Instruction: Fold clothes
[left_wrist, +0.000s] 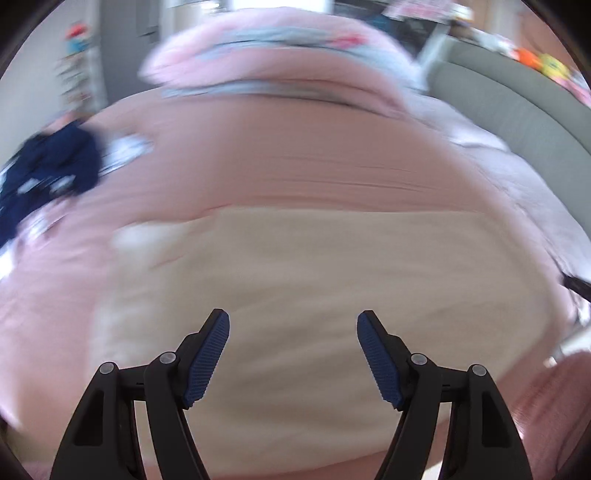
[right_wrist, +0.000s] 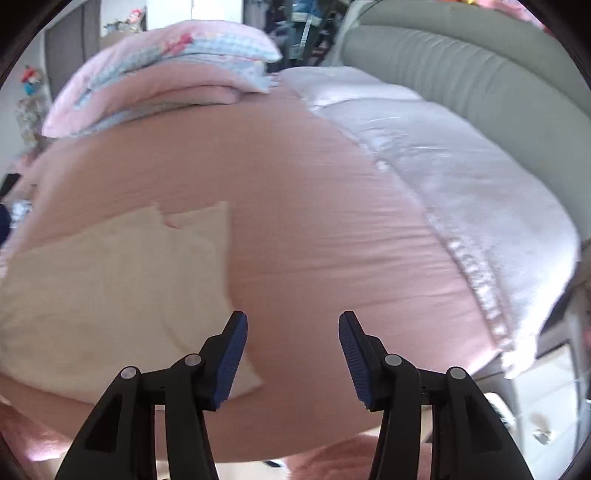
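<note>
A cream garment (left_wrist: 303, 280) lies flat on a pink bedspread (left_wrist: 280, 155), blurred by motion in the left wrist view. My left gripper (left_wrist: 293, 321) hovers open above its near part, nothing between the blue pads. In the right wrist view the same cream garment (right_wrist: 110, 280) sits at the left, its right edge and near corner by my left finger. My right gripper (right_wrist: 293, 321) is open over the bare pink bedspread (right_wrist: 325, 229), just right of that edge. Dark blue clothes (left_wrist: 48, 173) lie heaped at the bed's left side.
A folded pink and blue quilt (right_wrist: 162, 74) is stacked at the far end of the bed. A pale satin cover (right_wrist: 461, 177) runs along the right side under a grey padded headboard (right_wrist: 480, 70). White furniture (right_wrist: 543, 398) stands at the lower right, beside the bed.
</note>
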